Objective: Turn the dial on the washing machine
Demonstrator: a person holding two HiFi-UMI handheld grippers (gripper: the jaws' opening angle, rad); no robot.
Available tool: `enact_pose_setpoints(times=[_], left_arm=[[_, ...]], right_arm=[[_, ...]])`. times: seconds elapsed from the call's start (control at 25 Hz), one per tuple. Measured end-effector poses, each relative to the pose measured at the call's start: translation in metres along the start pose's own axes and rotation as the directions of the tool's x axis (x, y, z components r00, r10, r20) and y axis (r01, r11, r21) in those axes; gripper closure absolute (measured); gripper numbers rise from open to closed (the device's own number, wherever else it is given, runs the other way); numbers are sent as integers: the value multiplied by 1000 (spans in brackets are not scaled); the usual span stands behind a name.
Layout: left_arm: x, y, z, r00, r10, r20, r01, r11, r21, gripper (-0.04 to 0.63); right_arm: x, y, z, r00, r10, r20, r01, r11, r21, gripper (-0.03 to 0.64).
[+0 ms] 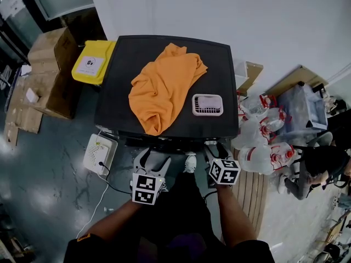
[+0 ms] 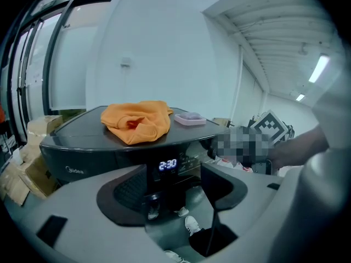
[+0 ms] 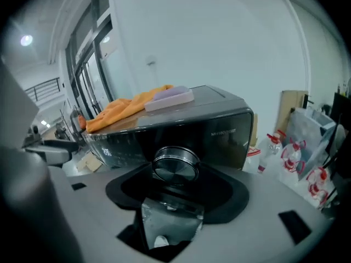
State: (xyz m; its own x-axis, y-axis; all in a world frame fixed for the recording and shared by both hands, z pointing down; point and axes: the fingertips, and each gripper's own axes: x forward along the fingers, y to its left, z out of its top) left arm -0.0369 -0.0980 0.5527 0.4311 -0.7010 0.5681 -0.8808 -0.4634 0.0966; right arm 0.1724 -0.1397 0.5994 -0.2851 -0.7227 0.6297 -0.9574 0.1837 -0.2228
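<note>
A dark washing machine point(image 1: 219, 75) stands in front of me, with an orange cloth point(image 1: 164, 84) and a pink soap dish point(image 1: 207, 104) on its lid. Its silver dial point(image 3: 175, 164) sits on the front panel, right at the tips of my right gripper point(image 3: 178, 179). That gripper's jaws stand wide, with a gap showing on either side of the dial. My left gripper point(image 2: 173, 188) is open and holds nothing. It faces the lit display point(image 2: 168, 164) from a short way off. From the head view both grippers, left point(image 1: 152, 159) and right point(image 1: 215, 148), hang at the machine's front edge.
A yellow bin point(image 1: 93, 62) and cardboard boxes point(image 1: 49, 64) stand left of the machine. A white box with a cable point(image 1: 100, 153) lies on the floor at front left. Plastic bottles point(image 1: 263, 136) and a crouching person point(image 1: 323, 166) are at the right.
</note>
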Motion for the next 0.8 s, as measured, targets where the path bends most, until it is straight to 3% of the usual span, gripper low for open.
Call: enact_pose_setpoints(times=[0.12,0.24,0.56,0.8], left_arm=[[-3,1,6,1000,6,16,-6,1000,5,296],[-8,4,15,999,8,42,-8,1000,-15,296],[-55,-1,81,987,20,159,-28,998,48,296],[-102,-7,126,968,45,248,-68,994,88,324]], right_arm=[[-11,6,6,997,-81,-2,80,989,-128,333],[-31,28,23,995,-89,51,97,975,-201,331],[-93,82,84,970,-33,239,92,966,-240,341],[-142,117,119,945,8,327,82,962,-260,412]])
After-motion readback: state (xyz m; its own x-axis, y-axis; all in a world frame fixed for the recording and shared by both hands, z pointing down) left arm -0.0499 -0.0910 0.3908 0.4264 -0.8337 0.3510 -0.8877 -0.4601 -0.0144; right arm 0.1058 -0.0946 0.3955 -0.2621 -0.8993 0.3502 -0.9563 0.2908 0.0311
